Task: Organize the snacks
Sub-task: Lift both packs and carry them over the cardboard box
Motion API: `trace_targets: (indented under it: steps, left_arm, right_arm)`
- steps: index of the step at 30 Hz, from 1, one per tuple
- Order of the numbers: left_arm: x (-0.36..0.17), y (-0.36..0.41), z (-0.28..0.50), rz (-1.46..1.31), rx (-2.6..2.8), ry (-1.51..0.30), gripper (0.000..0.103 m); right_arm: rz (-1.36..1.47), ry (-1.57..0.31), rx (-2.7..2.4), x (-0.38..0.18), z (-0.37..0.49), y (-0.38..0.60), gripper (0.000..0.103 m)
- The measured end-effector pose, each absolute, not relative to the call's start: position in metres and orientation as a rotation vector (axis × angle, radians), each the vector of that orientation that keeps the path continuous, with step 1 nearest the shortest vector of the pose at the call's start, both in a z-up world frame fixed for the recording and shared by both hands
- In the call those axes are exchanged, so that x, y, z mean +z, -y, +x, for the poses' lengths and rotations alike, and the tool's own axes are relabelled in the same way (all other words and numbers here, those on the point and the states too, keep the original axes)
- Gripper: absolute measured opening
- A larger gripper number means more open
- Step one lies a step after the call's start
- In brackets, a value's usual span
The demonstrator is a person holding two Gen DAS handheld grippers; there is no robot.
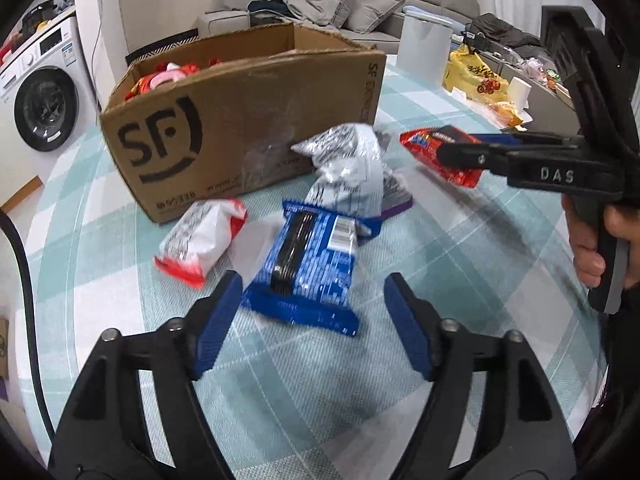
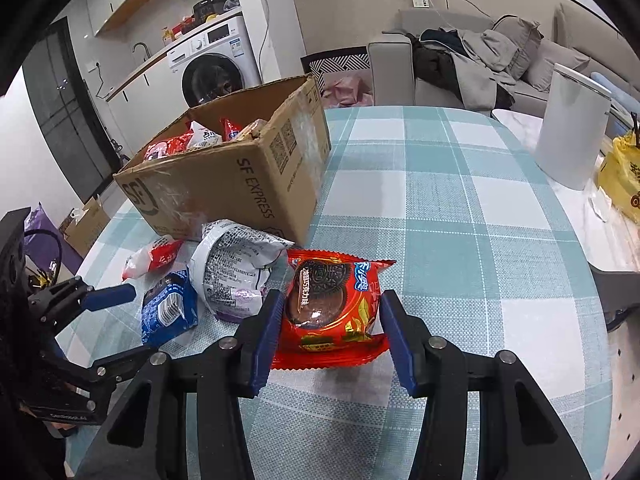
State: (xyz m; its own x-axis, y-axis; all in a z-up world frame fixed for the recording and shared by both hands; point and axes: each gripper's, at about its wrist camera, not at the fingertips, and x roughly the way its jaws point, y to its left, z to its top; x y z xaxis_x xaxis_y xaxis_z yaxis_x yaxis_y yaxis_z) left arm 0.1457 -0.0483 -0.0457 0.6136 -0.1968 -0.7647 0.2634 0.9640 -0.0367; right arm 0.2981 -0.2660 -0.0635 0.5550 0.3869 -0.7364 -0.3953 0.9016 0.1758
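Observation:
A brown SF cardboard box (image 1: 240, 128) with several snacks inside stands on the checked tablecloth; it also shows in the right wrist view (image 2: 240, 176). In front of it lie a blue cookie pack (image 1: 308, 264), a silver bag (image 1: 352, 168) and a white-red pack (image 1: 200, 240). My left gripper (image 1: 312, 320) is open just short of the blue pack (image 2: 168, 308). My right gripper (image 2: 328, 336) has its jaws around a red cookie pack (image 2: 332, 312), pads at its sides, and holds it above the table; it shows too in the left wrist view (image 1: 440, 152).
A white cylindrical bin (image 2: 572, 136) and a yellow bag (image 2: 624, 184) stand at the table's right. A washing machine (image 2: 212, 64) and a grey sofa (image 2: 460, 68) are behind the table. The tablecloth (image 2: 440, 220) stretches right of the box.

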Motion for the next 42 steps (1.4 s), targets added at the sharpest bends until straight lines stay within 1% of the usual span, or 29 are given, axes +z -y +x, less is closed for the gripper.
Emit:
trace_targets:
  steps: [9, 10, 11, 12, 13, 15, 26, 42]
  left_arm:
    - [-0.047, 0.052, 0.178, 0.079, -0.266, -0.908, 0.071]
    - [-0.050, 0.053, 0.183, 0.079, -0.269, -0.915, 0.067]
    - [-0.052, 0.054, 0.186, 0.078, -0.272, -0.922, 0.059]
    - [-0.054, 0.054, 0.188, 0.082, -0.273, -0.928, 0.055]
    - [-0.056, 0.055, 0.189, 0.081, -0.280, -0.934, 0.045]
    - [-0.056, 0.055, 0.188, 0.074, -0.294, -0.925, 0.041]
    - [-0.052, 0.048, 0.169, 0.040, -0.289, -0.890, 0.041]
    - [-0.001, 0.009, 0.140, -0.016, -0.238, -0.768, 0.041]
  right_arm:
    - [0.001, -0.859, 0.468, -0.060, 0.297, 0.269, 0.050]
    - [0.002, -0.860, 0.468, -0.060, 0.297, 0.269, 0.050]
    - [0.002, -0.859, 0.469, -0.060, 0.297, 0.269, 0.050]
    - [0.002, -0.859, 0.469, -0.060, 0.297, 0.269, 0.050]
    - [0.003, -0.859, 0.469, -0.060, 0.297, 0.269, 0.050]
    - [0.004, -0.857, 0.470, -0.059, 0.297, 0.270, 0.050]
    - [0.001, -0.834, 0.479, -0.052, 0.292, 0.270, 0.050]
    - [0.015, -0.769, 0.507, -0.030, 0.280, 0.269, 0.050]
